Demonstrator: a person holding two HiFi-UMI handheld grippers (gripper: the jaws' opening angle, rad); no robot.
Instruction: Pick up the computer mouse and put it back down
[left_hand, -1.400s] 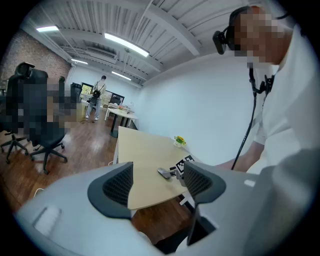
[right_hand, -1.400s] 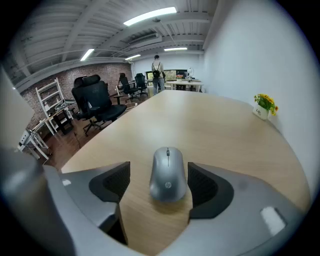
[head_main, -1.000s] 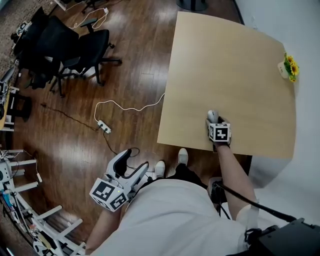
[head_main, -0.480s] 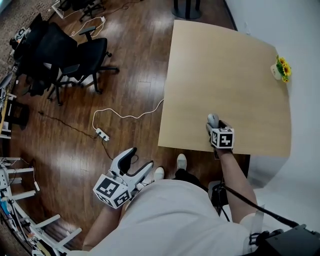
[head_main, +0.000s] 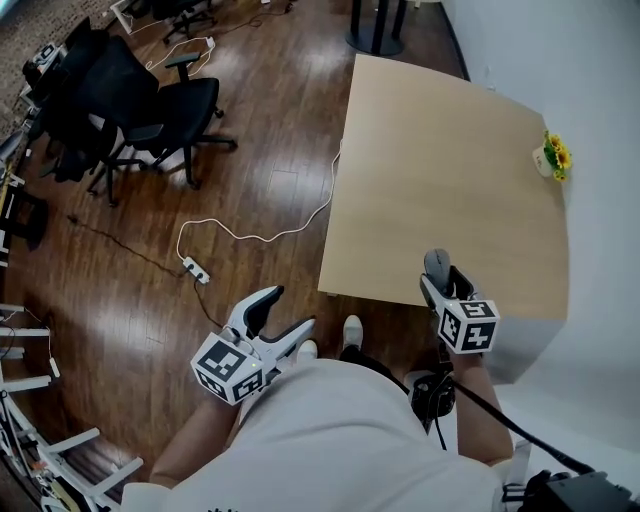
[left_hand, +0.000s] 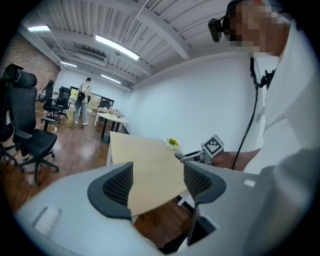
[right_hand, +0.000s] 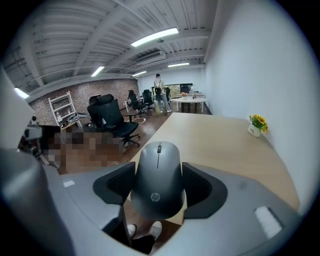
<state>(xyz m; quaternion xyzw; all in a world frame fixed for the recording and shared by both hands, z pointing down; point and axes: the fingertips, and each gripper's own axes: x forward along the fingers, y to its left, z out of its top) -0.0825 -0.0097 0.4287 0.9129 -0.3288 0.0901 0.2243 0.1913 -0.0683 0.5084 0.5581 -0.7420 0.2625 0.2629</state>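
The grey right gripper, arm reaching forward, clamps a dark grey computer mouse; the grey left gripper hangs low, jaws apart.

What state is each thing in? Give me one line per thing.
right gripper: shut on the computer mouse.
computer mouse: clamped between the jaws, lifted off the table at its near edge.
left gripper: open, empty, held low beside the person.
flower pot: upright at the table's far right corner.
power strip: lying on the floor, white cable attached.
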